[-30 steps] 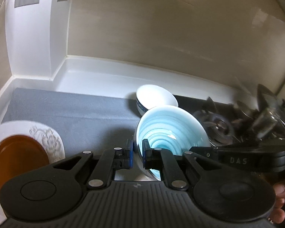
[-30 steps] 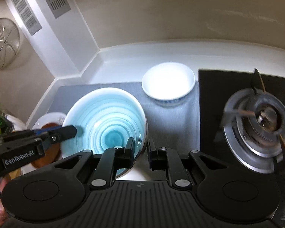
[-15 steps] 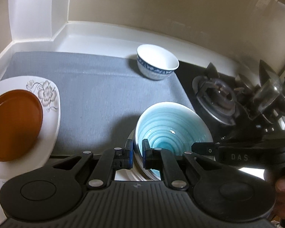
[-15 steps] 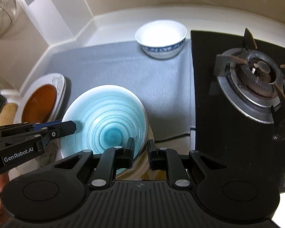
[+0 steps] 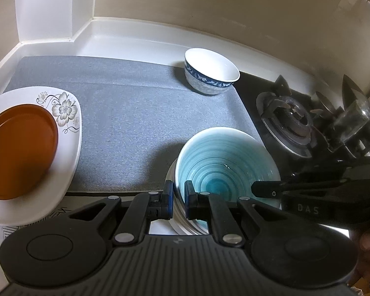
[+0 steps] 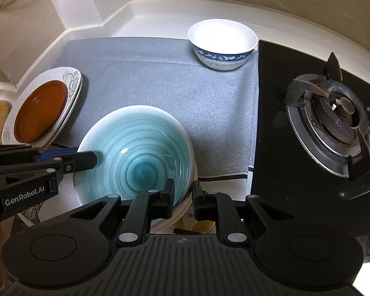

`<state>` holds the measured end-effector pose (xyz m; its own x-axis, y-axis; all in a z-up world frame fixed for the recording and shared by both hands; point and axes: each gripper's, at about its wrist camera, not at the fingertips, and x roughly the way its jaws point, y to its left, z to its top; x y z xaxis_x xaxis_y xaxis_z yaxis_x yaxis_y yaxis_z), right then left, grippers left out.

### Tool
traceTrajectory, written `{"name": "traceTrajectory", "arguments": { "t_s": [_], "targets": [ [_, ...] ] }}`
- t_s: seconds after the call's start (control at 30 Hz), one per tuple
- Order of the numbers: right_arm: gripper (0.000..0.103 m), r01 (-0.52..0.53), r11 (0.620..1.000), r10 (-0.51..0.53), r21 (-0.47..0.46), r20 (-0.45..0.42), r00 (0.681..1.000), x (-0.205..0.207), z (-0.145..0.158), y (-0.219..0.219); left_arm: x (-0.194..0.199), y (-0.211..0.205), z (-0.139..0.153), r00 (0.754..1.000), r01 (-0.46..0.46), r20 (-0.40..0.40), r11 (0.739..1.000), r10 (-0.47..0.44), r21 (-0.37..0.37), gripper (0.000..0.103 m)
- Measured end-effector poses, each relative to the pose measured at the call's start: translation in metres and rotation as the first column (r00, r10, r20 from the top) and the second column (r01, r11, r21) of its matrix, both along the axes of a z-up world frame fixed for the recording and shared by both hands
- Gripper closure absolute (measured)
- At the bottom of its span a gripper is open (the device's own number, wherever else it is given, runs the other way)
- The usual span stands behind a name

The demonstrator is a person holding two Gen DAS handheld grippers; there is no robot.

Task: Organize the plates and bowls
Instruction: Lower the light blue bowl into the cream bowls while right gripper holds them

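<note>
A turquoise bowl (image 5: 224, 162) (image 6: 138, 157) with a white outside is held above the front of the grey mat (image 5: 140, 113). My left gripper (image 5: 178, 197) is shut on its left rim. My right gripper (image 6: 182, 196) is shut on its right rim; it shows in the left wrist view (image 5: 266, 190). The left gripper shows in the right wrist view (image 6: 86, 159). A white bowl with a blue band (image 5: 211, 71) (image 6: 222, 44) stands at the mat's far right corner. A brown plate (image 5: 19, 150) (image 6: 40, 108) lies on a floral white plate (image 5: 66, 113) at the left.
A black gas hob with a burner (image 6: 333, 125) (image 5: 288, 120) lies right of the mat. A glass object (image 5: 352, 120) stands on the hob. White counter rim and wall (image 5: 135, 32) bound the back. Patterned paper (image 6: 192, 224) lies under the held bowl.
Both grippers have carried the turquoise bowl back toward the counter's front edge and lower. The white bowl and the stacked plates have not moved.
</note>
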<state>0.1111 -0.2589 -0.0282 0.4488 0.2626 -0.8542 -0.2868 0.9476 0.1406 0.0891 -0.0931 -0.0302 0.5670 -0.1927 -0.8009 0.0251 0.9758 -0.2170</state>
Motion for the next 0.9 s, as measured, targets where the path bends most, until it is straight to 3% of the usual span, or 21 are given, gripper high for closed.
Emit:
{"name": "traceTrajectory", "arguments": {
  "t_s": [0.17, 0.53, 0.67, 0.9],
  "targets": [
    [0.085, -0.003, 1.000, 0.003, 0.002, -0.002, 1.000, 0.003, -0.001, -0.001, -0.001, 0.000, 0.002, 1.000, 0.001, 0.008, 1.000, -0.001, 0.013, 0.093],
    [0.085, 0.027, 0.999, -0.031, 0.046, 0.079, 0.996, 0.013, 0.011, -0.013, 0.002, -0.002, 0.007, 0.999, 0.011, 0.042, 1.000, -0.012, 0.023, 0.093],
    [0.095, 0.028, 0.996, -0.033, 0.088, 0.046, 0.998, 0.023, 0.005, -0.015, 0.003, -0.003, 0.007, 0.999, 0.011, 0.042, 1.000, -0.012, 0.025, 0.093],
    [0.095, 0.026, 0.998, -0.027, 0.058, 0.017, 1.000, 0.030, 0.005, -0.010, 0.002, -0.003, 0.009, 0.998, 0.009, 0.054, 0.999, -0.011, 0.032, 0.093]
  ]
}}
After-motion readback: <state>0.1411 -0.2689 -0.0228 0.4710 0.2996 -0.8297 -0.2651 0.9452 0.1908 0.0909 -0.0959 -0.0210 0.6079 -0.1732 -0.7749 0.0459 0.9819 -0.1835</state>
